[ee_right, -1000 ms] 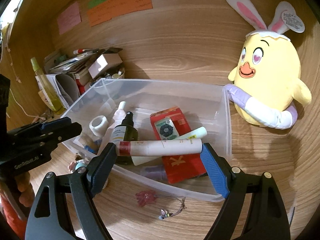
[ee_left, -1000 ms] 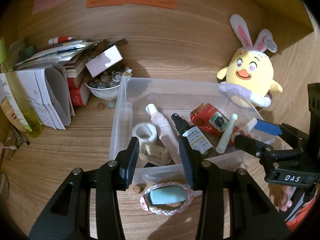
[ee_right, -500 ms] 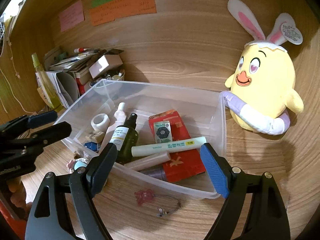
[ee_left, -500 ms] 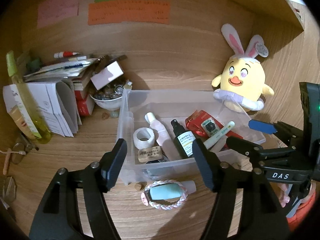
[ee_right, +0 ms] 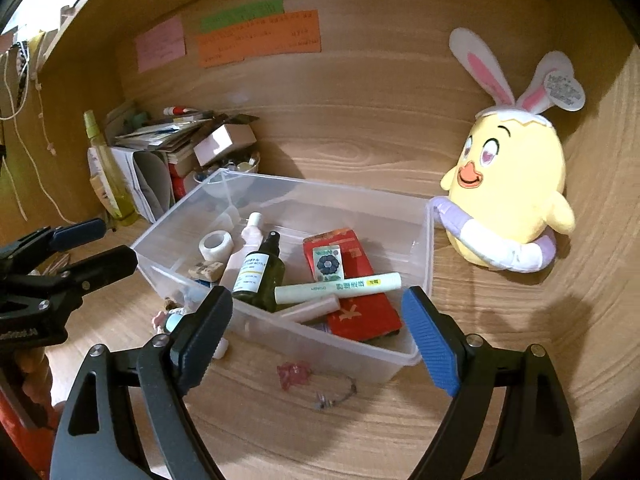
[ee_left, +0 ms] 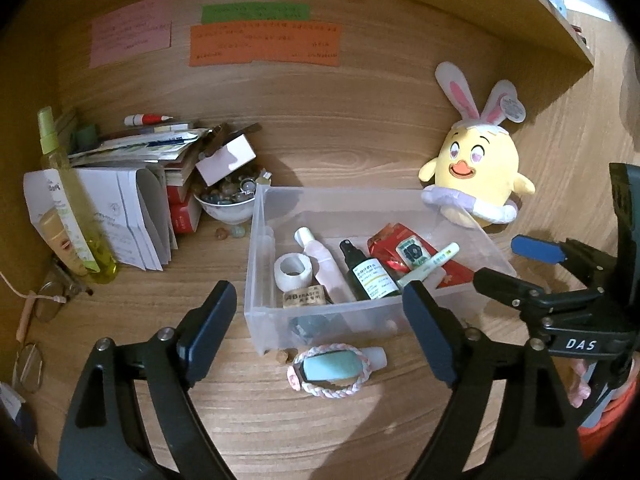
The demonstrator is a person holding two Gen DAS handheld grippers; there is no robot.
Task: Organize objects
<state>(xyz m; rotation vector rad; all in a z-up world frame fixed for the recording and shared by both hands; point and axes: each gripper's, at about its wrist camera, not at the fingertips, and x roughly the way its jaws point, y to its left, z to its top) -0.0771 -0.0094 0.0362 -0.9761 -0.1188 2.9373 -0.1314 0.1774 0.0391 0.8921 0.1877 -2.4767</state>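
Hovering both tongs over the desk, I hold nothing. My left gripper (ee_left: 320, 320) has just been opening and now stands wide, with only the near wall of the clear bin (ee_left: 256, 248) showing in the gap. My right gripper (ee_right: 320, 328) stands just as wide and empty.

The bin sits mid-frame in both views, already holding bottles, a tape roll and a red packet. Outside it, at lower centre of the left view, lies the mint-green tube (ee_left: 330, 366) with a braided bracelet (ee_left: 340, 390) looped around it. I judge the tube light, stiff and smooth, so I'd pinch it across its short width at mid-body. The bracelet looks limp and may slide off.

At lower centre of the right view lies a small pink charm (ee_right: 294, 374) on a thin chain: tiny, flat, probably fiddly to pinch.
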